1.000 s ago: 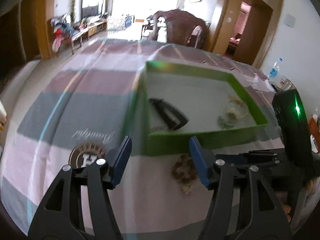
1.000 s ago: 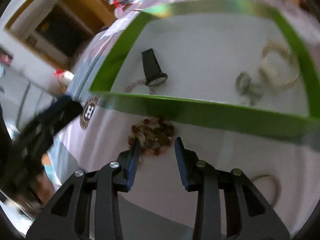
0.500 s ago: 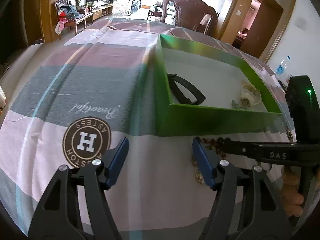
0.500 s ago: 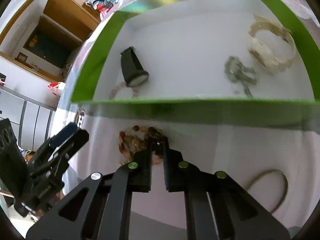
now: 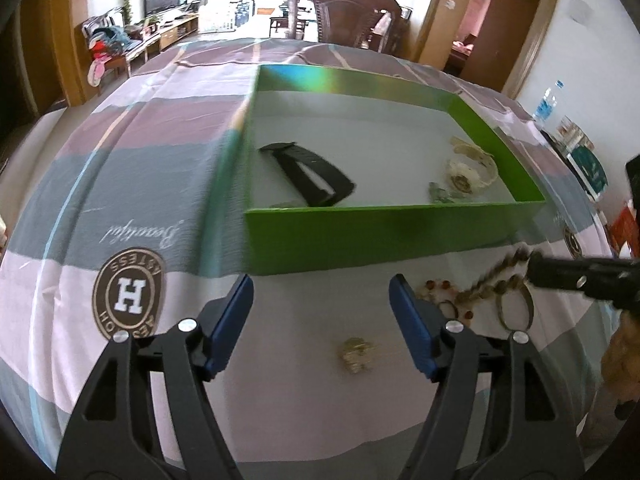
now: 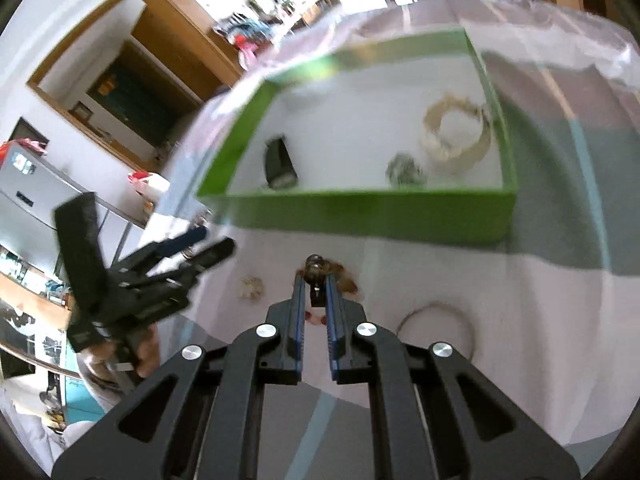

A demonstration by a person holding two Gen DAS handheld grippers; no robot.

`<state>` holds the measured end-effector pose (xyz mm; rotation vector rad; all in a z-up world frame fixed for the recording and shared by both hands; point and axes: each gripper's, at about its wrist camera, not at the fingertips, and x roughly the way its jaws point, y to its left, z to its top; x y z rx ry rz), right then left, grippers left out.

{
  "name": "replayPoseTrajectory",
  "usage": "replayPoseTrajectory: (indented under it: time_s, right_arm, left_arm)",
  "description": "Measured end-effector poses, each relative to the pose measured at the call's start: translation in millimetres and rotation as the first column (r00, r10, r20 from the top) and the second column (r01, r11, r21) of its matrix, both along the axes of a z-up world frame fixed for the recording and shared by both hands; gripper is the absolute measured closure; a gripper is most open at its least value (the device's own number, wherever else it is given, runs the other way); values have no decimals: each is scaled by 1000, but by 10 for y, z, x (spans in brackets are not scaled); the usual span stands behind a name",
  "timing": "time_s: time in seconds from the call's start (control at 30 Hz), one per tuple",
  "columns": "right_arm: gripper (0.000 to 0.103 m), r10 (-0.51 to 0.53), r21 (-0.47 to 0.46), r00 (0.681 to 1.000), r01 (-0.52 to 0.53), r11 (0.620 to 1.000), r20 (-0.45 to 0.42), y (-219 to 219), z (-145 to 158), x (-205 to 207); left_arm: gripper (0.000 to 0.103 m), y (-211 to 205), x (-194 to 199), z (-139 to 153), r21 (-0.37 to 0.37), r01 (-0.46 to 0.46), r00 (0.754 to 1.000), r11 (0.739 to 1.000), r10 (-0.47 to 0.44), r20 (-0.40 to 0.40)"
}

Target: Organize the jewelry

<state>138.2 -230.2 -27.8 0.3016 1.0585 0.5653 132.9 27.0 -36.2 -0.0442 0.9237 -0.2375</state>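
A green box (image 5: 384, 236) (image 6: 360, 216) with a white floor stands on the striped tablecloth. It holds a black watch (image 5: 316, 172) (image 6: 279, 164), a cream bracelet (image 5: 472, 168) (image 6: 456, 140) and a small grey piece (image 6: 404, 170). My right gripper (image 6: 315, 274) (image 5: 534, 270) is shut on a brown bead bracelet (image 5: 492, 280) (image 6: 340, 276) and lifts it just above the cloth in front of the box. My left gripper (image 5: 322, 300) (image 6: 208, 242) is open and empty, low over the cloth. A small gold piece (image 5: 354, 354) (image 6: 252, 288) lies between its fingers. A thin metal bangle (image 5: 516, 308) (image 6: 436, 320) lies on the cloth.
A round brown "H" logo (image 5: 128, 294) is printed on the cloth at the left. A water bottle (image 5: 546, 104) and small items stand at the table's far right edge. A dark wooden chair (image 5: 344, 16) stands behind the table.
My right gripper has closed on the bead bracelet and raised it, so the beads trail off the cloth. The left gripper has stayed open and shifted slightly left of the box front.
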Motion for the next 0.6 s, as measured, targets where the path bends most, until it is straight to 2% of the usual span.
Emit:
replayPoseTrajectory:
  time_s: [0.13,0.3,0.37,0.5,0.6]
  right_arm:
    - [93,-18,21,998,17,1000,64,-115,124,-7]
    - [93,-105,-90,989,114,989,100,-163,4,90]
    - [93,-136,-137,986,149,979,100,-194,-81,127]
    - [93,-149,-164,985,162,973,88,-200,-206,184]
    - [93,-137,-180,987,151,972,86,-161,-267,201]
  left_arm:
    - [32,-167,23,4,22,45,999,999,-45,-3]
    - [33,-379,54,-98,28,122,992,992,-121,-32]
    - [37,-471,58,-161,28,160,986,987,-159,-46]
    - [38,-592,8,-241,39,216,975,976,-214,-58]
    - [44,-672,-11,-290,48,239,969,970,-236,-69]
